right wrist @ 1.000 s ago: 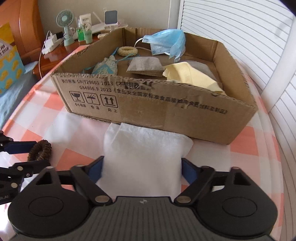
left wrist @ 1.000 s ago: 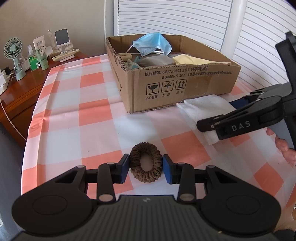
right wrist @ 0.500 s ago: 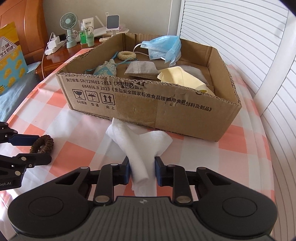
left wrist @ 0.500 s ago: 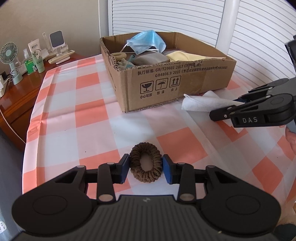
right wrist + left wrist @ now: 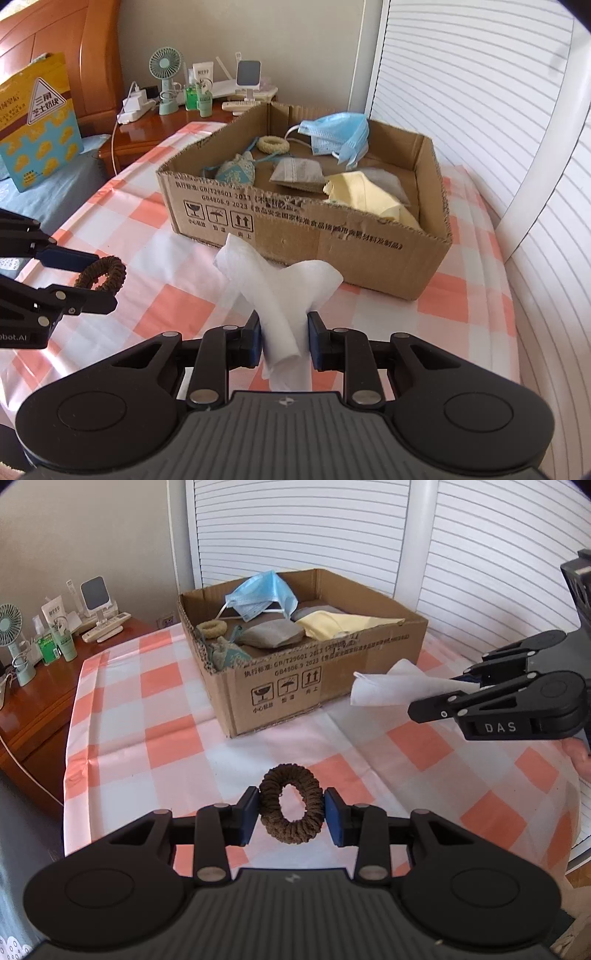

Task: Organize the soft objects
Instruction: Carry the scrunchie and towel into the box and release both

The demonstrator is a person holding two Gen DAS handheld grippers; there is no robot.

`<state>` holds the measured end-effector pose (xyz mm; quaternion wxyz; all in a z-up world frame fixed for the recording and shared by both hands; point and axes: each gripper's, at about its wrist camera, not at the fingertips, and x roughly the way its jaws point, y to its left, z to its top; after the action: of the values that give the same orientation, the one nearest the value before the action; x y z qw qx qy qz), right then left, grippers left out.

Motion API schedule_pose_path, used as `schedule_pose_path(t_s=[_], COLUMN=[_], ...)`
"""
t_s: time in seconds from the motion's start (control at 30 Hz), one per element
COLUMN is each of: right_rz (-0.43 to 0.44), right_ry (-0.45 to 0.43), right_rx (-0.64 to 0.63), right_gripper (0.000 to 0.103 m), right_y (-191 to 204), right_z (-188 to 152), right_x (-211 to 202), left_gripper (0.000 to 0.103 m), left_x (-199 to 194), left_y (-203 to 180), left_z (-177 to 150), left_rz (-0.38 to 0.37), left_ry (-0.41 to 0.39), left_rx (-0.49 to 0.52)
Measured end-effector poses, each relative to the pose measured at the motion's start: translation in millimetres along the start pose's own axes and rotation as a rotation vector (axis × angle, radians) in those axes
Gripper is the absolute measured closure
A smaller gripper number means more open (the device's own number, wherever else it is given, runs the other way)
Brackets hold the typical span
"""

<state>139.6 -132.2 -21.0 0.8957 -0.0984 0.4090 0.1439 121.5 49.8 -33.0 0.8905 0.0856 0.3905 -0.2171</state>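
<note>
My left gripper (image 5: 291, 818) is shut on a brown knitted scrunchie (image 5: 291, 808), held above the checked tablecloth. In the right wrist view the same scrunchie (image 5: 101, 275) shows at the left edge between the left gripper's fingers (image 5: 66, 258). My right gripper (image 5: 284, 338) is shut on a bunched white tissue (image 5: 280, 291), lifted off the table in front of the cardboard box (image 5: 295, 225). The left wrist view shows that tissue (image 5: 388, 690) sticking out of the right gripper (image 5: 461, 698). The box (image 5: 314, 686) holds a blue face mask (image 5: 260, 596), a yellow cloth (image 5: 343, 624), grey pouches and a beige scrunchie.
A wooden side table (image 5: 33, 686) at the left carries a small fan (image 5: 166, 81), bottles and a phone stand. White slatted shutters (image 5: 295, 528) stand behind the box. A yellow and blue carton (image 5: 35, 122) leans at the far left. A hand (image 5: 580, 753) shows at the right edge.
The right gripper shut on the flat white tissue, bunched it and lifted it off the table. The left gripper rose with the scrunchie, so the box looks farther away.
</note>
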Motion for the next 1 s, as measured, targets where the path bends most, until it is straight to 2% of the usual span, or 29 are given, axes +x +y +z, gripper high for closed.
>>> schedule_pose_path(t_s=[0.23,0.4,0.47,0.53,0.6,0.7,0.73,1.0], right_rz=[0.013,0.001,-0.008,-0.017,-0.025,-0.026,-0.025,-0.034], right_ry=[-0.085,-0.13,-0.141,-0.151,-0.159,-0.164,-0.165,-0.151], right_rx=[-0.002,-0.002,0.001,0.003,-0.002,0.009,0.022,0.084], right_gripper=[0.075,0.075,0.075,0.075,0.075,0.075,0.075,0.073], right_y=[-9,-18,-23,-28,-33,-45,-49,-67], right_z=[13,25,30,36,43,56,61,103], right_x=[-34,-45,-45,-44,-41,-31,-26,29], left_gripper=[0.066,0.064,0.056,0.022,0.008,0.003,0.0,0.001], left_x=[-16,5,18,34,41,36,34,7], left_y=[-9,-10,-7,-3,-2,0,1,3], left_z=[47,93,107,117,119,110,107,77], left_rz=[-0.005,0.012,0.017,0.025,0.064,0.105,0.111,0.199], left_ry=[-0.102,-0.155,-0.178,-0.188,-0.205,-0.272,-0.276,-0.287], left_rx=[0.076,0.098,0.077,0.053,0.031,0.013,0.005,-0.055])
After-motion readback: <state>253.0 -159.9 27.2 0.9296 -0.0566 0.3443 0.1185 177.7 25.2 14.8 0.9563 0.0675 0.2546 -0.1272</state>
